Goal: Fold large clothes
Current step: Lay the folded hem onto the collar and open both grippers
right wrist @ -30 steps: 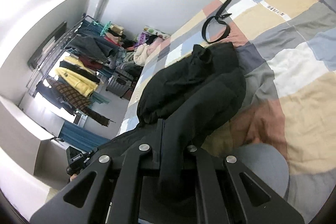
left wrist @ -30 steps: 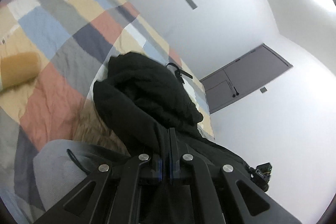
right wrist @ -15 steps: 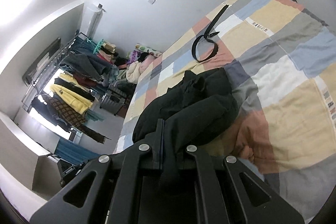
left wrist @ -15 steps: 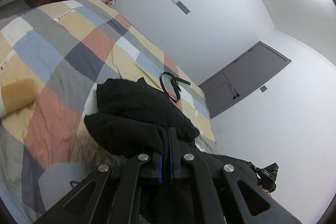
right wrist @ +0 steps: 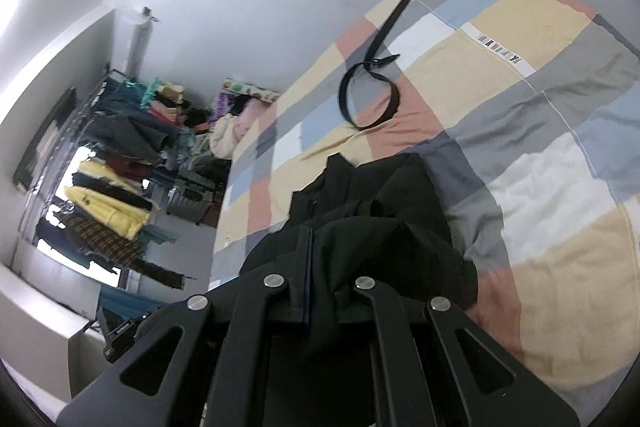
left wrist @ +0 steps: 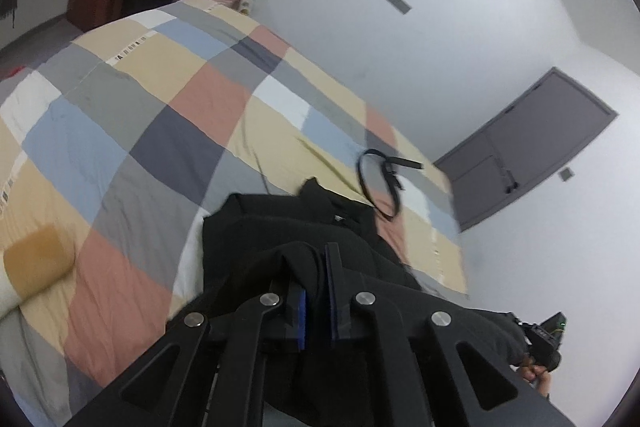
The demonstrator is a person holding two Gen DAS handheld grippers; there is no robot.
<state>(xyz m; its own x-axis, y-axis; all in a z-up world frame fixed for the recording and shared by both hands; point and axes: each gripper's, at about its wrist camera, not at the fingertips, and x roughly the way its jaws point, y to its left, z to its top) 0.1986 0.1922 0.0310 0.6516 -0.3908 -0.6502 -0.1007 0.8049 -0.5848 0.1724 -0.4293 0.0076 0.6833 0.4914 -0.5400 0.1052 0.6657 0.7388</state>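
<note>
Black garment (left wrist: 280,223) lies bunched on the checked quilt (left wrist: 132,115), its near edge lifted off the quilt by both grippers. Landmark for all positions: the garment.

Left gripper (left wrist: 316,279): jaws have just been opening a little; a narrow gap shows between the blue pads (left wrist: 301,315), and a fold of the black cloth runs through that gap. The pads look slack on it rather than pressing (blur at the tips, so contact cannot be settled finely). In this view the other hand (left wrist: 538,373) and its tool sit at the garment's lower right end.

Right gripper (right wrist: 310,243): jaws clenched on a thick fold of the garment (right wrist: 380,211); cloth spills over the right finger and hides it.

Black belt (right wrist: 368,95), looped, lies on the quilt (right wrist: 520,187) just beyond the garment's far end, apart from it; also seen from the left wrist (left wrist: 380,183).

Beyond the garment and off the quilt's far left corner: clothes rack (right wrist: 104,163) with hung items, a suitcase (right wrist: 192,199), a pale bundle of clothes (right wrist: 228,135).

Ochre cushion (left wrist: 36,263) rests on the quilt well to the left of the garment. Grey door (left wrist: 528,143) in the wall to its right.
</note>
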